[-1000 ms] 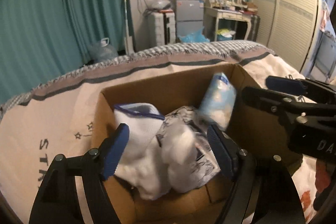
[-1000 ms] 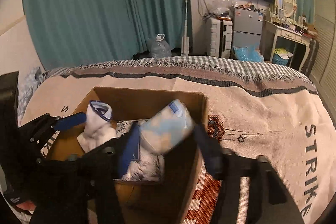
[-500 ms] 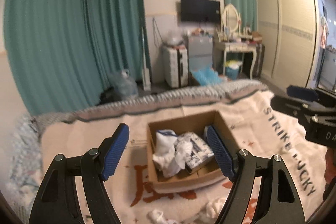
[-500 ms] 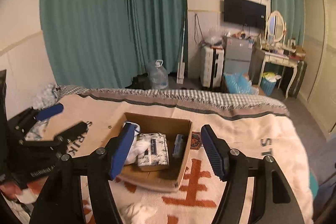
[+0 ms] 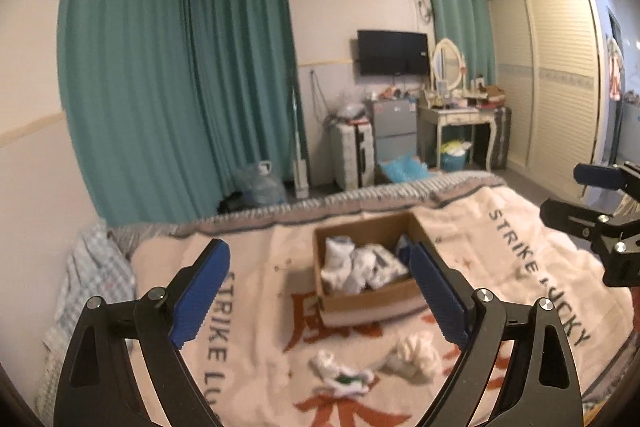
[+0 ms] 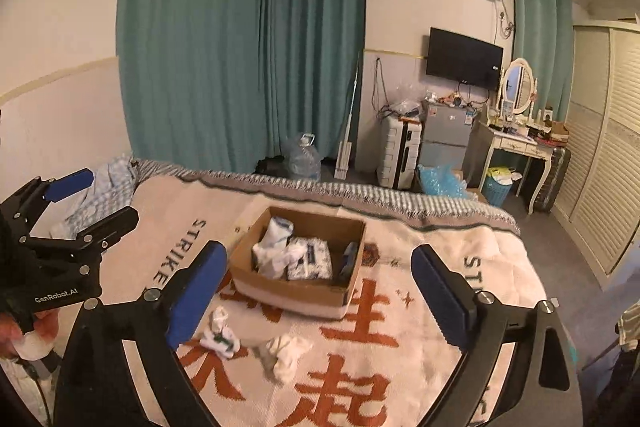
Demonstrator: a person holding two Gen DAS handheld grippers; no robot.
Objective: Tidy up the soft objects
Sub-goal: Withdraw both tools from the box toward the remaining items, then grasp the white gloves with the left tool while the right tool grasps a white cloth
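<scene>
Two white bundles are left on the blanket (image 6: 440, 259), just in front of the cardboard box (image 6: 296, 293): a sock with green marks (image 6: 220, 337) and a plain white sock (image 6: 286, 351) beside it. The box already holds soft things. Both your left tongs (image 5: 320, 293) and right tongs (image 6: 318, 293) are empty, their jaws opening wide. Take one bundle per hand, come down from above, and pinch each through its thick middle so no loose end trails. Lift clear of the box wall before letting go.
</scene>
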